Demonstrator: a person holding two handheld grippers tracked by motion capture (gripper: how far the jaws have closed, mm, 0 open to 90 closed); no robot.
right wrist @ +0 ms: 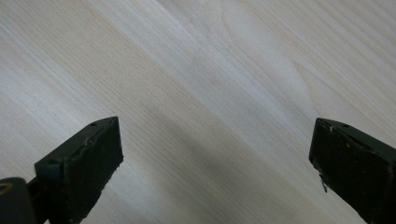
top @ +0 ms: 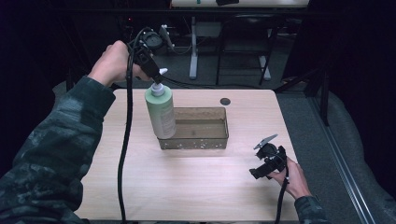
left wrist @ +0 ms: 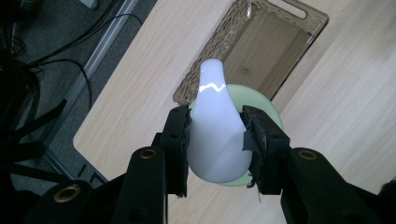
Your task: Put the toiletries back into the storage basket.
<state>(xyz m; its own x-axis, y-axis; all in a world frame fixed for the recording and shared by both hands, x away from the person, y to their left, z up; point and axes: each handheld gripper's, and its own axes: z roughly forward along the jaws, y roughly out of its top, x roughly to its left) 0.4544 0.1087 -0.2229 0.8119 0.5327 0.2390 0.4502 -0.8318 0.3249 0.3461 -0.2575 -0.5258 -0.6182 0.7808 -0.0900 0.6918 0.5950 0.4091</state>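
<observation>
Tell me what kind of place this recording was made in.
Probably a lab or recording studio, not a home. A bare wooden table stands among dark surroundings, cables trail across the grey floor, and another desk's metal legs stand behind. The person works a pump bottle with handheld grippers.

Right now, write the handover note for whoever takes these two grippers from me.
Left gripper: shut on the white pump head of the pale green bottle, holding it upright from above.
Right gripper: open, holding nothing, low over the bare wooden table at the near right.
Bottle: at the left end of the clear brown bin; whether its base is inside or just over the rim, I cannot tell.
Bin: in the middle of the table, nothing else visible in it.
Done: bottle gripped and brought to the bin.
Left: probably set the bottle down inside, then open the left gripper.
</observation>
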